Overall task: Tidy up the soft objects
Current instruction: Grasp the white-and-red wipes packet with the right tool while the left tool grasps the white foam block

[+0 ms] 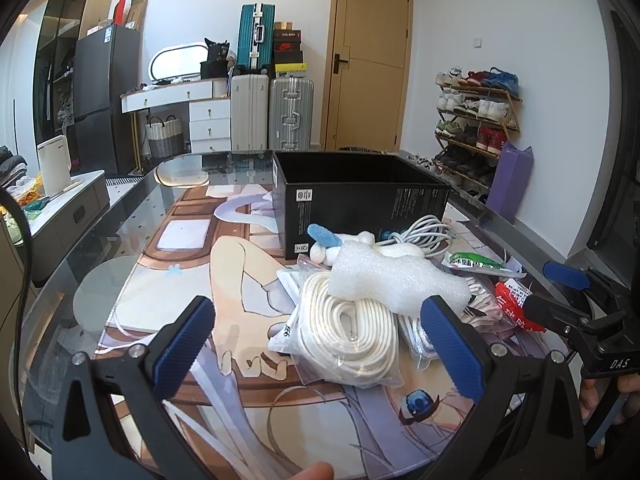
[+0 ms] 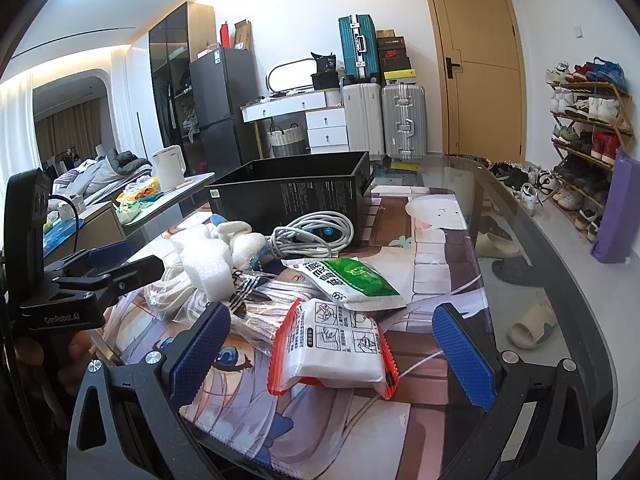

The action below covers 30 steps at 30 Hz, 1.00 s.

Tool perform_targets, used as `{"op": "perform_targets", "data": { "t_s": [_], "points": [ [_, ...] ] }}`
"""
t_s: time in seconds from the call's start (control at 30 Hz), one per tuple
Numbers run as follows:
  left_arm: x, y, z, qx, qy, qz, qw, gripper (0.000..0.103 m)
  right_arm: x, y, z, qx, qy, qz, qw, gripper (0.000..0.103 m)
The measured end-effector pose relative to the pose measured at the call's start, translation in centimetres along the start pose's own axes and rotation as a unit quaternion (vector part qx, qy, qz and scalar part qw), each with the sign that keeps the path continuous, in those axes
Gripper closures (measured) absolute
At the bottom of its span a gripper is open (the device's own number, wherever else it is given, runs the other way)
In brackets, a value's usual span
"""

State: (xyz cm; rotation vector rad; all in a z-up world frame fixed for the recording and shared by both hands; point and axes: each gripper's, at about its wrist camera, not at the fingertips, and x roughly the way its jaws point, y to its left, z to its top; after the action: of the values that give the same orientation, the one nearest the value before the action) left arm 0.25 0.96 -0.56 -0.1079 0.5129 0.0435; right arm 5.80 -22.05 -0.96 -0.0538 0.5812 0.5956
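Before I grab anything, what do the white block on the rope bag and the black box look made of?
White block: looks like soft expanded foam, matte with a fine pebbled surface. Black box: probably printed cardboard with a smooth, slightly satin finish; thin walls, crisp folded edges, open top.

Setting: a lived-in home, a bedroom-cum-entry room as far as I could judge. Evidence I logged: a wooden door (image 1: 370,56); a tiered shoe rack (image 1: 476,120) loaded with sneakers; stacked suitcases (image 1: 272,112) with shoe boxes on top; a white dressing table (image 1: 180,98) with an oval mirror; a dark fridge (image 1: 106,92); a glass-fronted wardrobe (image 2: 172,80); an unmade bed (image 2: 100,172) in the far alcove; loose slippers (image 2: 532,326) on the floor; a glass table (image 1: 80,248) carrying an anime-print mat.
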Motion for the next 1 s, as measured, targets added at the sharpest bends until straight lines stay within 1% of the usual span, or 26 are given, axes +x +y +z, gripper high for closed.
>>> {"op": "perform_targets", "data": {
  "t_s": [0.13, 0.3, 0.5, 0.57, 0.67, 0.73, 0.77, 0.8, 0.83, 0.87, 0.9, 0.93, 1.0],
  "points": [
    [-0.2, -0.1, 0.2, 0.002, -0.005, 0.001, 1.0000, 0.000, 0.1, -0.2, -0.1, 0.007, 0.005, 0.004, 1.000, 0.000],
    [-0.1, -0.1, 0.3, 0.002, -0.008, 0.001, 1.0000, 0.000, 0.4, -0.8, -0.2, 0.029, 0.020, 0.021, 0.999, 0.000],
    [-0.1, -0.1, 0.5, 0.002, -0.010, -0.001, 0.9999, 0.000, 1.0, -0.7, -0.6, 0.030, 0.037, 0.032, 0.998, 0.001],
    [0.0, -0.1, 0.4, 0.001, -0.009, -0.002, 1.0000, 0.000, 1.2, -0.5, -0.7, 0.029, 0.043, 0.039, 0.998, 0.002],
    [0.2, -0.1, 0.6, 0.001, -0.003, -0.003, 1.0000, 0.000, 1.8, -0.5, -0.8, 0.028, 0.053, 0.048, 0.997, 0.013],
    [0.2, 0.0, 0.6, -0.001, -0.001, -0.005, 1.0000, 0.000, 2.1, -0.4, -0.9, 0.027, 0.060, 0.051, 0.997, 0.022],
    [0.2, -0.1, 0.6, -0.002, 0.000, -0.007, 1.0000, 0.000, 2.1, -0.4, -0.9, 0.026, 0.058, 0.050, 0.997, 0.023],
    [0.2, -0.1, 0.7, -0.002, -0.001, -0.007, 1.0000, 0.000, 2.0, -0.4, -0.9, 0.027, 0.059, 0.050, 0.997, 0.027],
    [0.3, -0.1, 0.8, -0.002, -0.001, -0.008, 1.0000, 0.000, 2.0, -0.4, -0.9, 0.028, 0.059, 0.052, 0.996, 0.034],
    [0.4, -0.1, 0.9, -0.001, 0.000, -0.009, 1.0000, 0.000, 2.0, -0.5, -0.9, 0.030, 0.059, 0.054, 0.996, 0.039],
    [0.4, -0.2, 0.9, 0.001, 0.000, -0.010, 0.9999, 0.000, 2.0, -0.5, -0.9, 0.031, 0.056, 0.055, 0.996, 0.041],
    [0.4, -0.4, 0.9, 0.003, 0.000, -0.013, 0.9999, 0.000, 1.9, -0.5, -0.8, 0.029, 0.053, 0.053, 0.997, 0.046],
    [0.4, -0.7, 1.0, 0.011, 0.001, -0.017, 0.9998, 0.000, 1.5, -0.4, -0.7, 0.024, 0.043, 0.051, 0.997, 0.050]
  ]
}}
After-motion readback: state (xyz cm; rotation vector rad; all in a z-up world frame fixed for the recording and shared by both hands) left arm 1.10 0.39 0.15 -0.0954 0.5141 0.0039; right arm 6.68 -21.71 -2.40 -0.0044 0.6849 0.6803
